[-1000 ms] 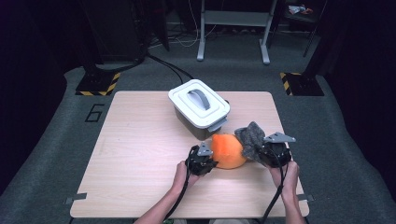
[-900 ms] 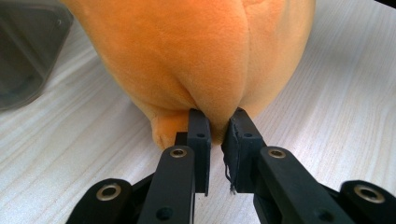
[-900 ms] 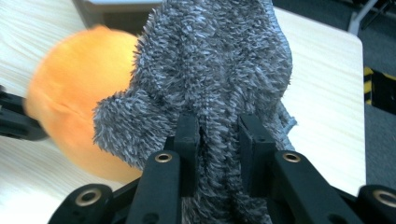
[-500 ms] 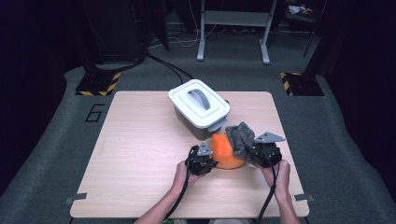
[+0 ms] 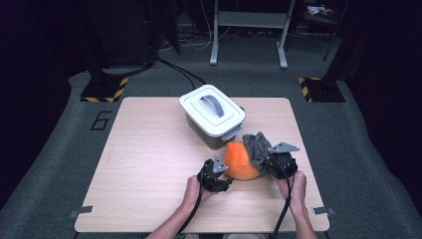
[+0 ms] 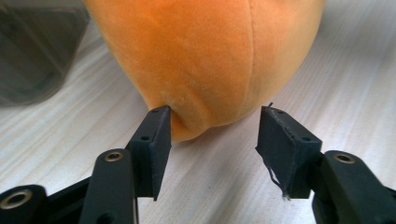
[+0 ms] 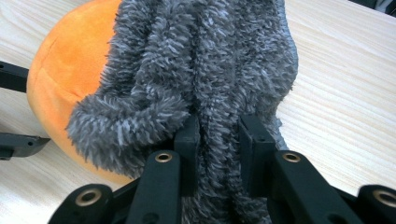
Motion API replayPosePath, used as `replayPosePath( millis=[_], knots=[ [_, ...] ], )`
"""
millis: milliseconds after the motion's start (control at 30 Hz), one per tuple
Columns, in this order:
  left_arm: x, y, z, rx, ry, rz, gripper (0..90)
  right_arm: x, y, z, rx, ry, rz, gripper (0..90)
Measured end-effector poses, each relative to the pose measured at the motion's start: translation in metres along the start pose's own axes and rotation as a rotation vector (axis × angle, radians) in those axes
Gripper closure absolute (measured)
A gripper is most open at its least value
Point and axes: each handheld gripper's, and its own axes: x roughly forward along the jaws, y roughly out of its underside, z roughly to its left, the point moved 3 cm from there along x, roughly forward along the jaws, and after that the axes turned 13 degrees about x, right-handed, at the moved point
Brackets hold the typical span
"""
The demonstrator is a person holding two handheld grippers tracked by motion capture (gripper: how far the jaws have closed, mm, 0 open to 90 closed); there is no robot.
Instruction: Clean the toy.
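Setting: a pale wooden table (image 5: 149, 164) is seen from above, on grey carpet, with dark stands behind it.

Plush: an orange plush (image 5: 240, 162) lies on the table near its front edge, between the two grippers and just in front of the box. Grey shaggy fabric (image 5: 256, 145) is draped over its right side. Whether the fabric is sewn to the plush cannot be told.

Left gripper: the left gripper (image 5: 218, 175) is held low at the plush's left side. In the left gripper view its jaws stand apart and have just been opening. The orange bulge (image 6: 205, 70) sits between the pads; the left pad (image 6: 156, 140) is at the fabric's edge, the right pad (image 6: 280, 149) is clear of it. Nothing is clamped.

Right gripper: the right gripper (image 5: 272, 160) is set at the plush's right side. In the right gripper view (image 7: 219, 140) its jaws are pressed together on a fold of the grey fabric (image 7: 205, 70), which bunches up and spills over both pads. The orange body (image 7: 65, 79) is seen at the left behind the fabric.

Box: a grey box (image 5: 211, 112) with a white lid and a grey handle is shown closed, behind the plush near the table's middle.

Hands: the person's forearms enter from the bottom edge, one hand behind each gripper, cables trailing back.
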Motion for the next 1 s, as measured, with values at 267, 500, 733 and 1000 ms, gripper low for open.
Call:
replayPosePath(
  millis=[267, 500, 733, 1000],
  knots=[
    [0.006, -0.005, -0.004, 0.036, -0.057, 0.0, 56.1, -0.002, 0.002, 0.0, 0.003, 0.005, -0.004, 71.7],
    [0.003, -0.007, -0.002, 0.023, -0.019, -0.018, 77.3, -0.01, 0.001, -0.001, -0.004, 0.013, -0.019, 71.7],
    [-0.012, -0.015, 0.001, -0.066, 0.085, -0.101, 80.0, -0.029, -0.005, 0.006, -0.021, -0.005, -0.062, 71.7],
    [-0.013, -0.018, -0.001, -0.094, 0.128, -0.114, 79.9, -0.032, -0.011, 0.028, -0.077, -0.062, -0.069, 71.6]
  ],
)
